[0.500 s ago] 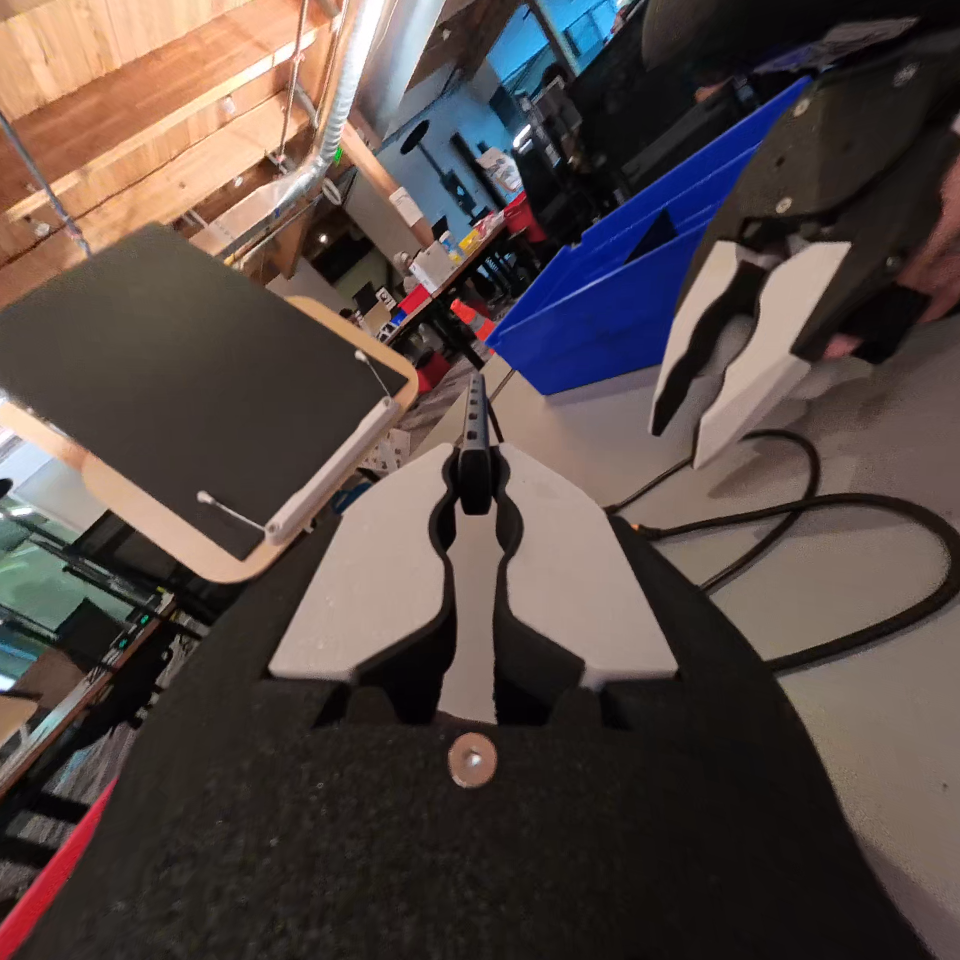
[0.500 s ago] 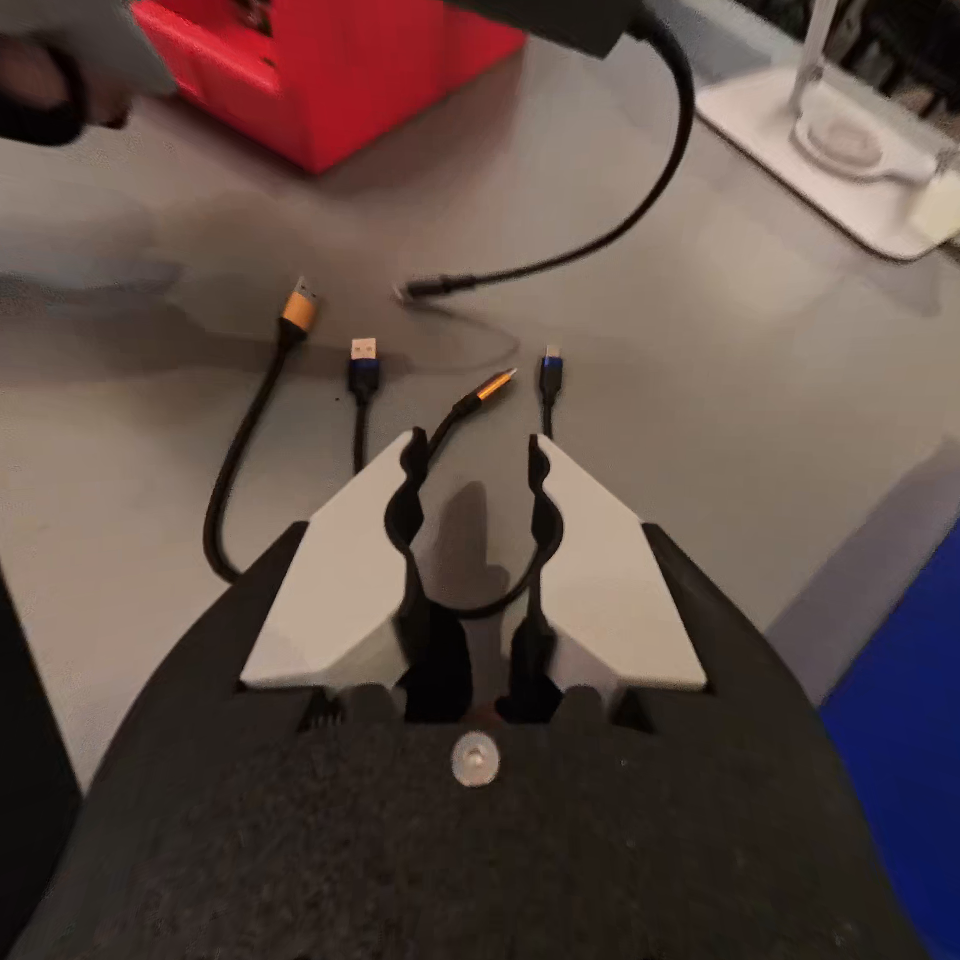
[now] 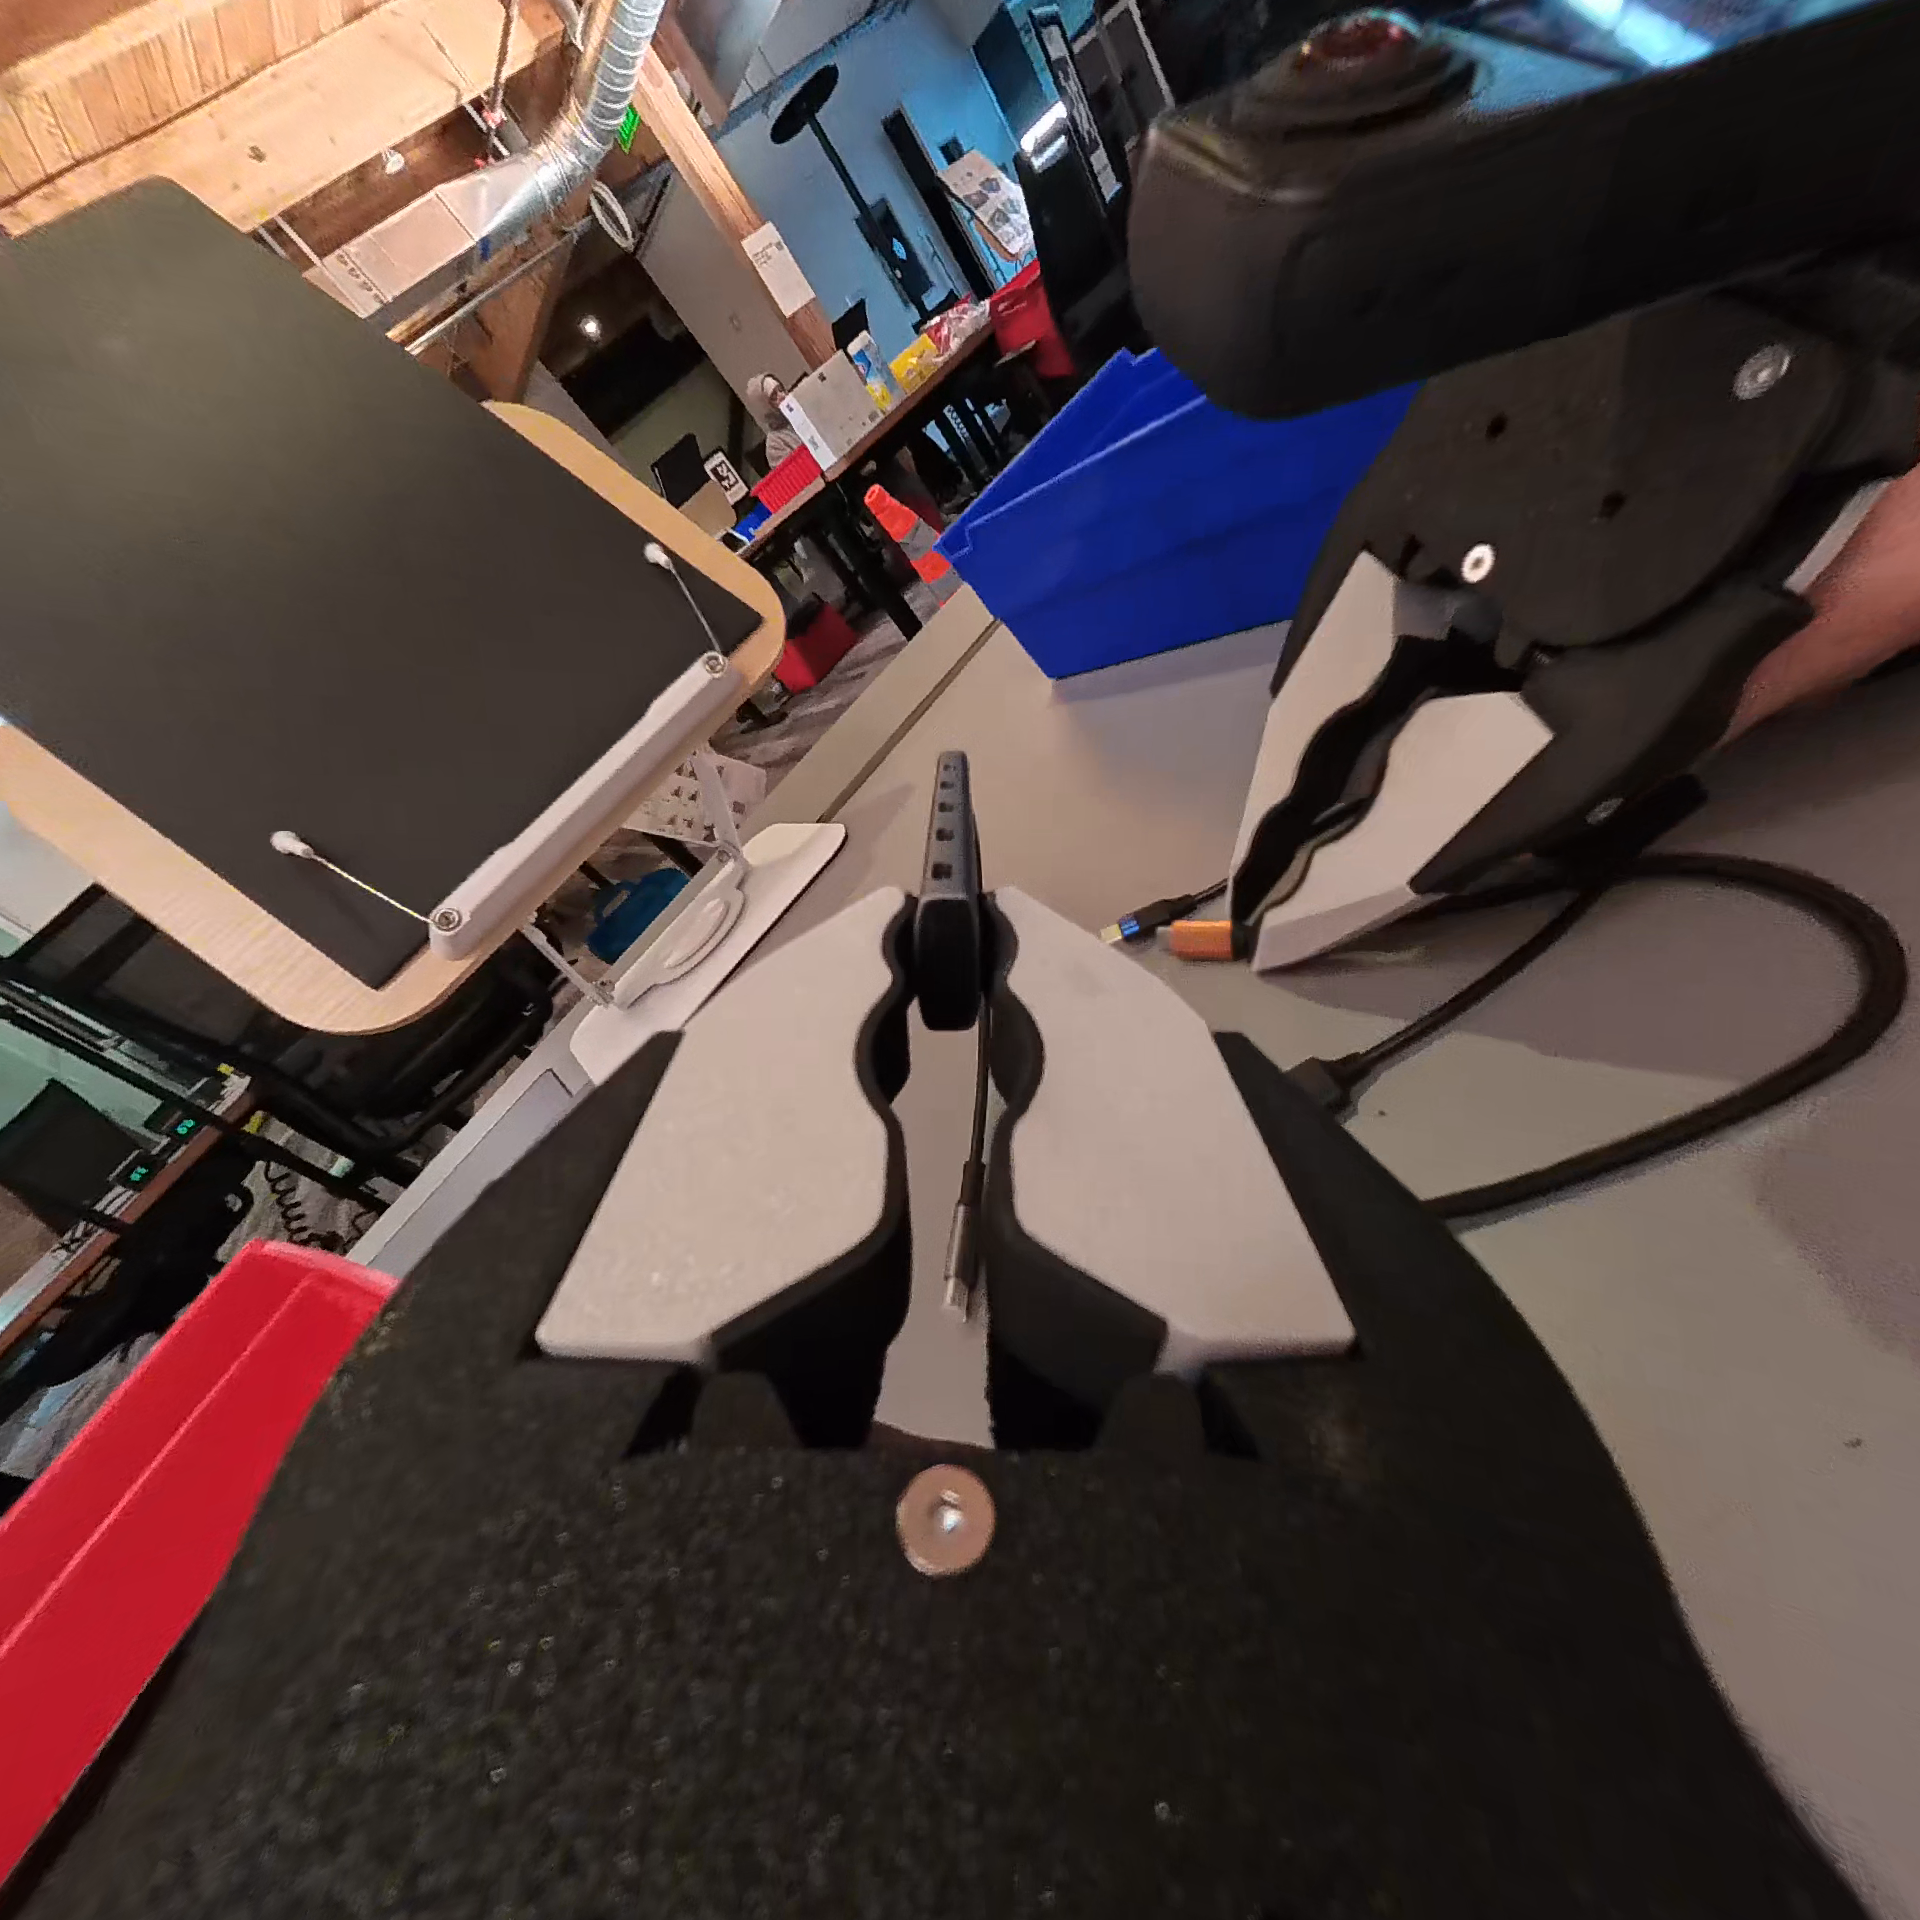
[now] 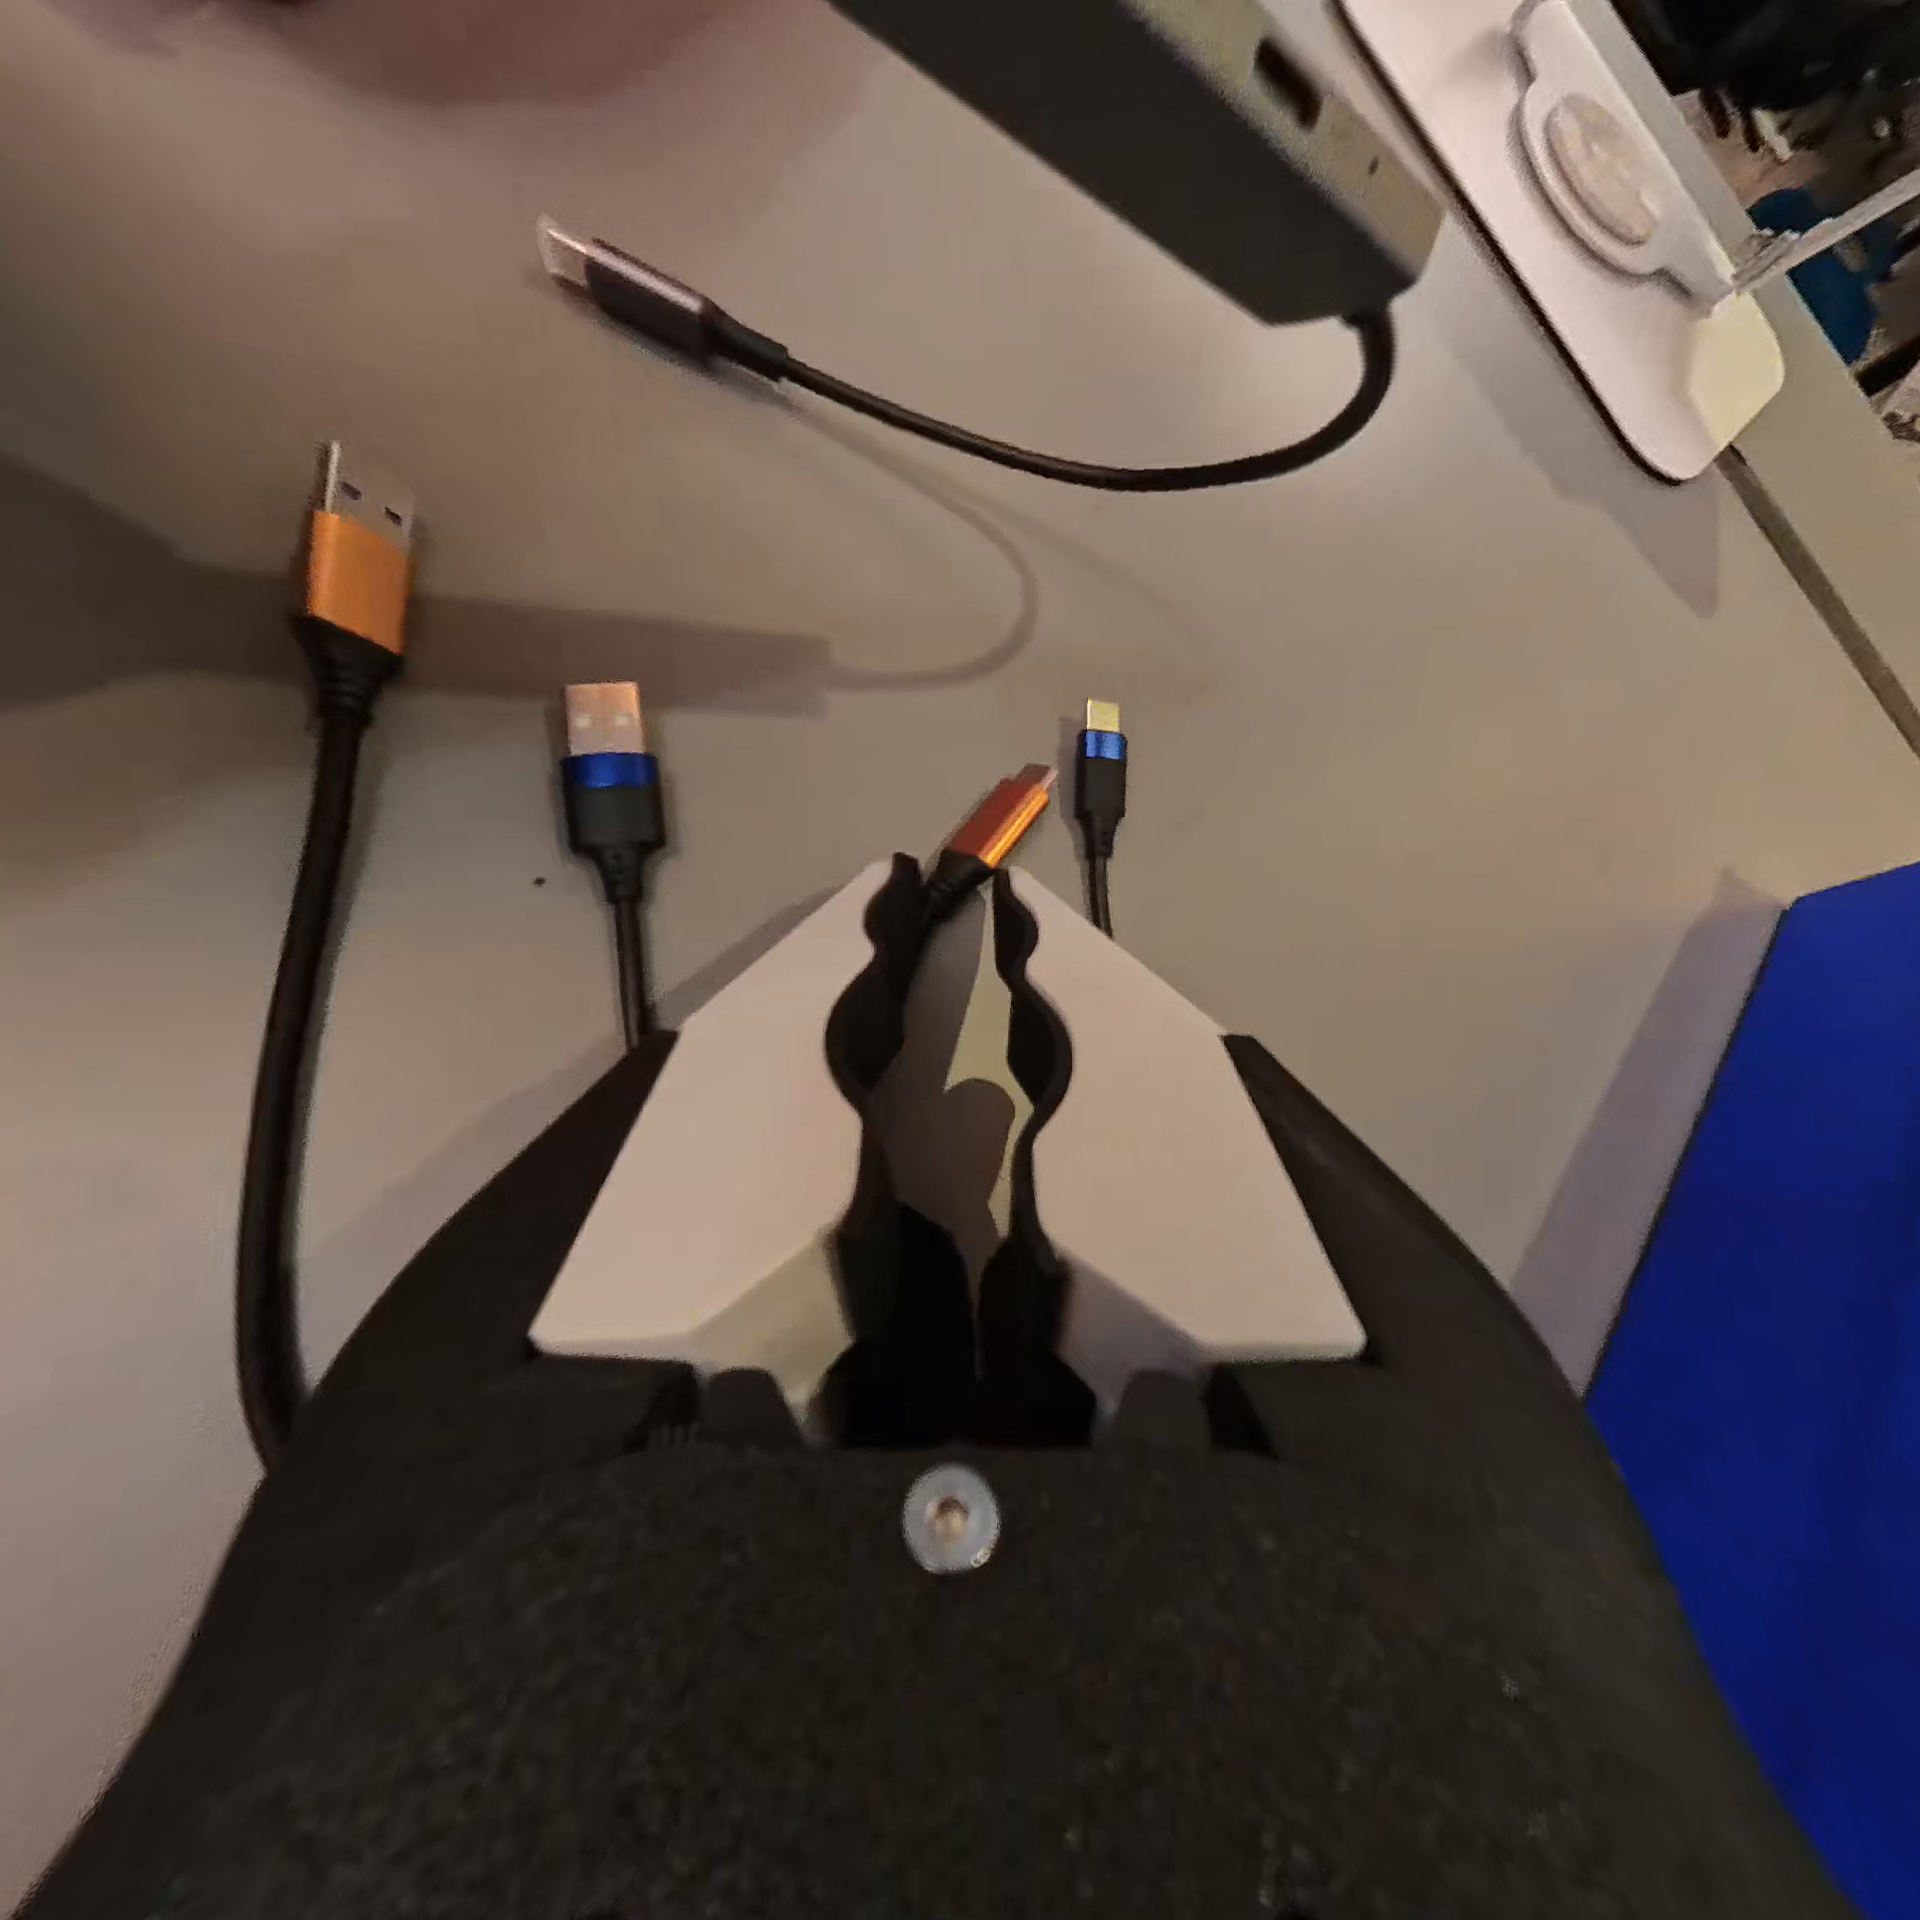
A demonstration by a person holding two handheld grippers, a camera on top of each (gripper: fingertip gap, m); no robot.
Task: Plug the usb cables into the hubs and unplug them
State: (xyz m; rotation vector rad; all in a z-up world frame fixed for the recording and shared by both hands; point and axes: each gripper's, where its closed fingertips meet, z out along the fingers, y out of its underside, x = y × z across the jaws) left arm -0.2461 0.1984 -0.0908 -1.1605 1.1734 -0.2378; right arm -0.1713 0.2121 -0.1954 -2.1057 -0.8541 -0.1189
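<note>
We hold the hub [image 3: 948, 883], a slim dark bar with a row of ports along its edge, clamped at one end in the left gripper [image 3: 948, 940], lifted off the grey table [image 3: 1662, 1351]; its own short pigtail cable [image 3: 971, 1143] dangles back between the fingers. It looks light and rigid, so it may pivot under a push unless we grip near the ports. The right gripper [image 4: 951, 883] is nearly closed around the small orange-collared plug [image 4: 997, 821], at the cable just behind the collar; we cannot tell if it is pinched firm yet. The cord is soft, the metal tip small and likely slick, so the stiff collar seems the better hold. Three more plugs lie on the table: large orange plug [image 4: 353, 566], blue-banded plug [image 4: 611, 774], small blue-banded plug [image 4: 1101, 769].
</note>
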